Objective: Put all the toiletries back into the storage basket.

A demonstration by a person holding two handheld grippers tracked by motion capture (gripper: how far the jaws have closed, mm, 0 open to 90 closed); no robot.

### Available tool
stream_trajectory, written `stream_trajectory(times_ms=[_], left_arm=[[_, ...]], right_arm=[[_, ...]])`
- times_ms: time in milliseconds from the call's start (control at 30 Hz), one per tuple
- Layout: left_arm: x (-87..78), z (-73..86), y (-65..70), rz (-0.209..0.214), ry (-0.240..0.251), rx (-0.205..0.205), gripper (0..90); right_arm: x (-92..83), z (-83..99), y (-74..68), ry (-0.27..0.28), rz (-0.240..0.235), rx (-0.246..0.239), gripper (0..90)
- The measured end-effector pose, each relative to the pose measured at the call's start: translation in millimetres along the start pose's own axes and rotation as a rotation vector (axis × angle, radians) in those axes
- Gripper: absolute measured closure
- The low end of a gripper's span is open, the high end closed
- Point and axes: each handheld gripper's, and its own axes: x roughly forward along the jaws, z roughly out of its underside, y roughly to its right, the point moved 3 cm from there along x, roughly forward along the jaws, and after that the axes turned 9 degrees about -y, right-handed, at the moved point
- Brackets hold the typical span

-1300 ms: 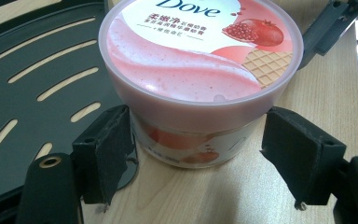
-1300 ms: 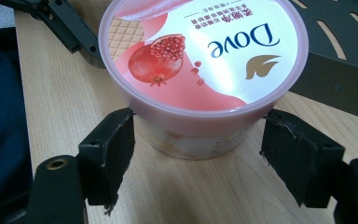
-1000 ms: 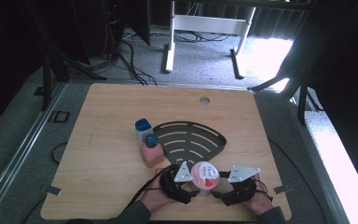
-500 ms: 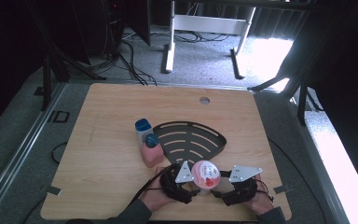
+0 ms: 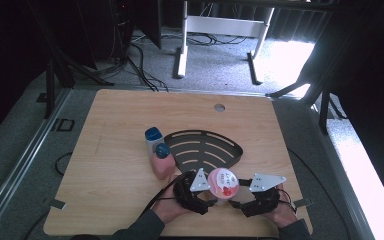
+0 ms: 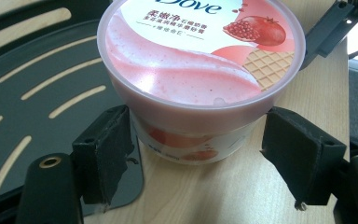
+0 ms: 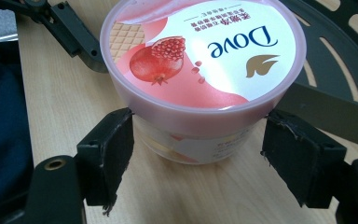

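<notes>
A pink Dove tub (image 5: 222,181) with a pomegranate picture on its lid stands near the table's front edge, just in front of the black slotted tray (image 5: 202,147). My left gripper (image 5: 209,194) comes at it from the left and my right gripper (image 5: 236,195) from the right. In the left gripper view the tub (image 6: 200,56) sits between the pads (image 6: 105,149), which touch its wall under the lid rim. The right gripper view shows the same tub (image 7: 200,51), with both pads (image 7: 107,149) against its sides. Whether its base rests on the table I cannot tell.
A white bottle with a blue cap (image 5: 153,137) and a pink bottle with a blue cap (image 5: 162,160) stand side by side left of the tray. The wooden table (image 5: 105,175) has a round hole (image 5: 219,107) near its far edge. Floor and cables lie beyond.
</notes>
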Motion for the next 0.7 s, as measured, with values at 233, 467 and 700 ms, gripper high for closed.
stream_trajectory(times_ms=[233,467,700], left_arm=[[-1.9,-7.3,-6.7,-0.013,-0.001,0.0,24.7],[-3.1,-11.0,-12.4,-0.007,0.006,-0.013,24.6],[-3.9,-16.1,-17.5,-0.014,0.007,-0.016,24.6]], right_arm=[[-3.0,-7.4,8.5,-0.007,0.01,-0.014,24.7],[-4.6,-12.5,15.1,-0.002,0.007,-0.019,24.6],[-6.6,-16.7,21.4,0.003,0.009,-0.021,24.2]])
